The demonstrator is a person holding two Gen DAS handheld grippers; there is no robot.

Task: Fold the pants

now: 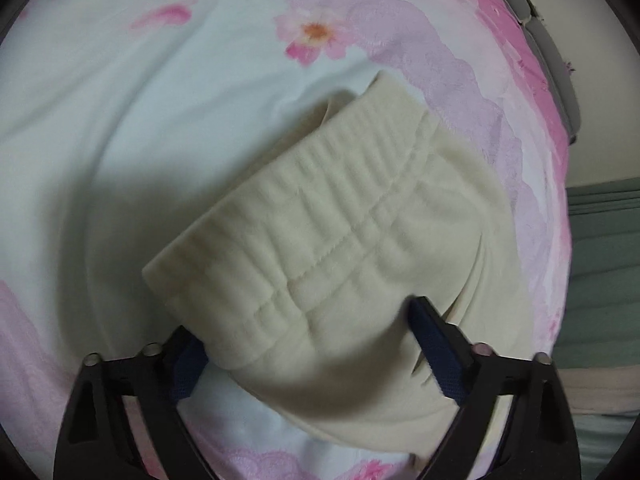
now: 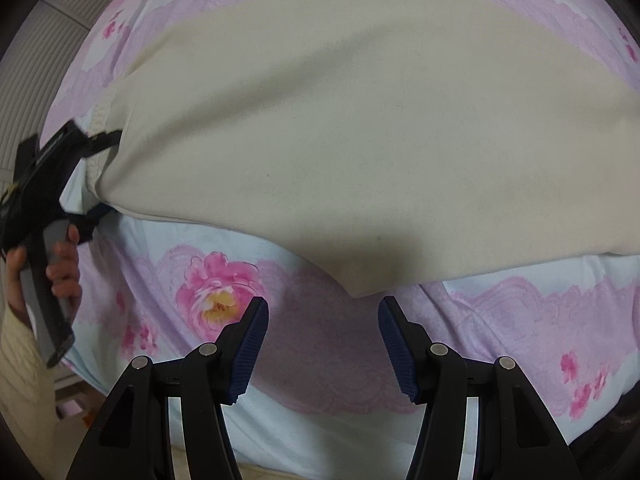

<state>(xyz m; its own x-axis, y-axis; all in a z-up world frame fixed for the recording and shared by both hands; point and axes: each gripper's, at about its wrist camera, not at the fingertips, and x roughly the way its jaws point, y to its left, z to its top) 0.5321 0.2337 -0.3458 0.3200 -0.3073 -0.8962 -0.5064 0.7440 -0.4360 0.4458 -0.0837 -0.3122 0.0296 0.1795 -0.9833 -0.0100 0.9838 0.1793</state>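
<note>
The pants (image 1: 320,216) are a pale cream all over, with no print, and their gathered waistband (image 1: 304,240) is the same cream with a line of matching stitching. They lie on a bedsheet (image 1: 100,120) of very light blue, patterned with pink flowers that have yellow-orange centres (image 2: 218,288) and with broad bands of lilac-pink lace-like scrolls (image 2: 520,304). Both grippers (image 2: 323,340) have black frames with dark blue ribbed pads (image 2: 250,348), the handle (image 2: 44,292) of the left one is grey, and the sleeve (image 2: 16,364) by it is cream.
</note>
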